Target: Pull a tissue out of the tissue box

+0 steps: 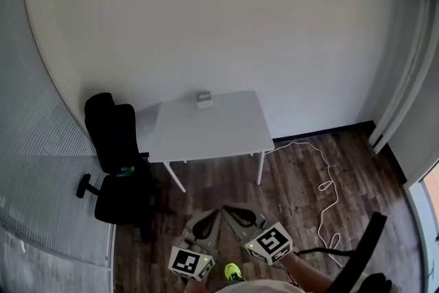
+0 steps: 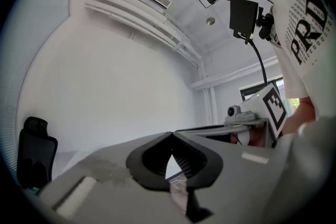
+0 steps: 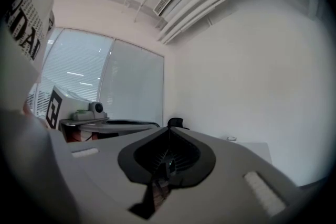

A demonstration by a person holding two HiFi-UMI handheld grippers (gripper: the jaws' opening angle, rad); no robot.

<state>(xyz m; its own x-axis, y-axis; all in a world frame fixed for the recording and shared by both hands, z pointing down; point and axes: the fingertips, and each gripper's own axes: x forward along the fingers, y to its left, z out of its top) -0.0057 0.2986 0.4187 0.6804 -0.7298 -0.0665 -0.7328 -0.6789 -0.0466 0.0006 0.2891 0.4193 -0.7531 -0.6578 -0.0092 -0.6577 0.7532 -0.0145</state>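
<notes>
The tissue box [image 1: 204,100] is a small pale box at the far edge of the white table [image 1: 219,137], well ahead of both grippers. My left gripper [image 1: 212,216] and right gripper [image 1: 231,212] are held side by side low over the wooden floor, short of the table. Each has its jaws closed tip to tip with nothing between them. The left gripper [image 2: 171,134] faces a bare white wall. Past the right gripper [image 3: 169,128], the table [image 3: 252,148] and the box [image 3: 229,138] show small and far off.
A black office chair [image 1: 113,161] stands left of the table, near the frosted glass wall. A white cable [image 1: 328,183] loops over the floor at the right. A dark strap or pole [image 1: 360,254] crosses the bottom right corner.
</notes>
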